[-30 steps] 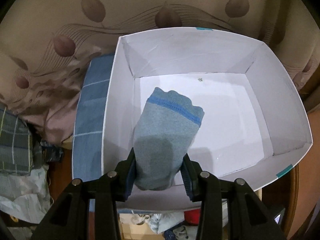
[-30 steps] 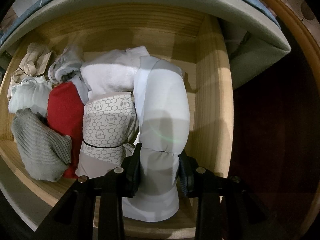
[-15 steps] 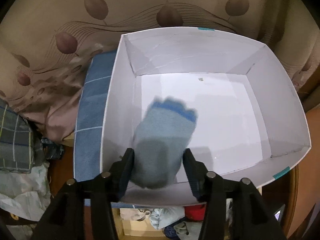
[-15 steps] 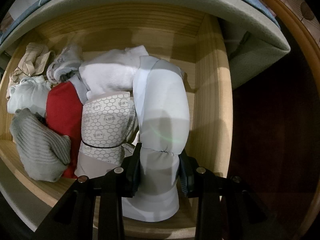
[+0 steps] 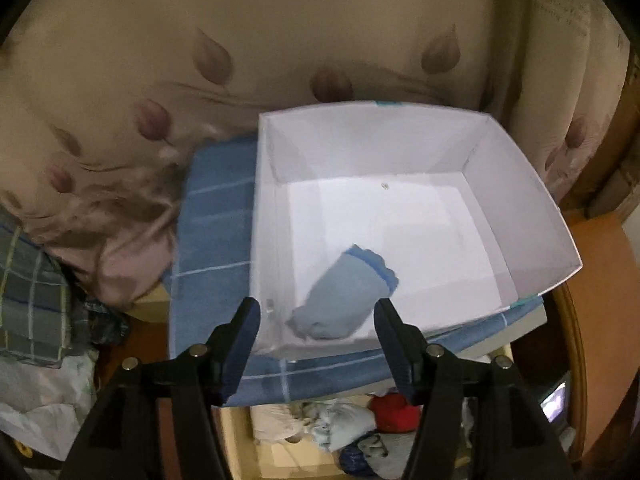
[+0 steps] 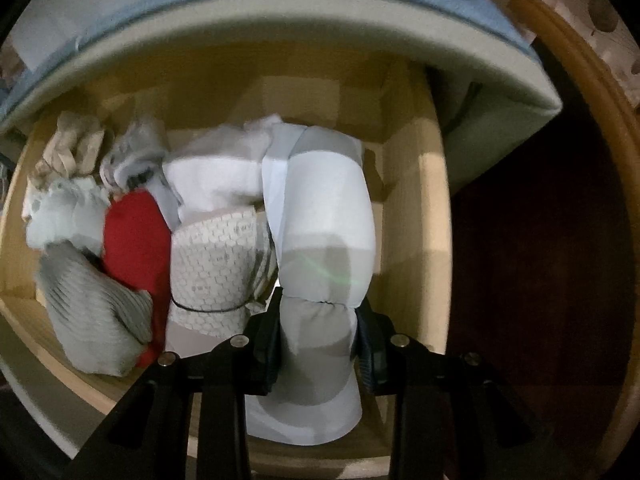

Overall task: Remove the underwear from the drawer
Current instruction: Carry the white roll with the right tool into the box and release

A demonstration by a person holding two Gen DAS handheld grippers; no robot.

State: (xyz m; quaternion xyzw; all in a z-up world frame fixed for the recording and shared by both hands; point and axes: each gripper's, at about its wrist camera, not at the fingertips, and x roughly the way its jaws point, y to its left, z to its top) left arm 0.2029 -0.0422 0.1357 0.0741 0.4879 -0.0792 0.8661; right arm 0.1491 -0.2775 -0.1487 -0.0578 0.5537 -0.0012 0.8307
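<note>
The left gripper (image 5: pixel 316 314) is spread wide and holds nothing. It hangs over the near left corner of the white box (image 5: pixel 520 200). A rolled blue underwear (image 5: pixel 344 300) lies on the floor of the box, close to that near left corner, and the fingers do not touch it. It looks like this roll is already where it should be, out of the drawer. The box sits on a blue checked cloth (image 5: pixel 216 240), with a flowery bedcover (image 5: pixel 240 40) behind it. Putting the box up there likely keeps it close to the drawer, so each roll has only a short way to go.

The right gripper (image 6: pixel 318 326) is down in the wooden drawer (image 6: pixel 432 220). It is pinching a rolled white and grey underwear (image 6: pixel 324 216) near its lower end, and the cloth is squeezed thin between the two fingers. This roll stands along the right side of the drawer. Grabbing it at the near end probably makes it easy to lift straight up without dragging the others.

Beside it lie more rolls: a honeycomb pattern roll (image 6: pixel 212 264) touching it on the left, then a red roll (image 6: pixel 136 236), a grey ribbed roll (image 6: pixel 92 312), and pale ones toward the back left corner. So there is a lot left to take out.
</note>
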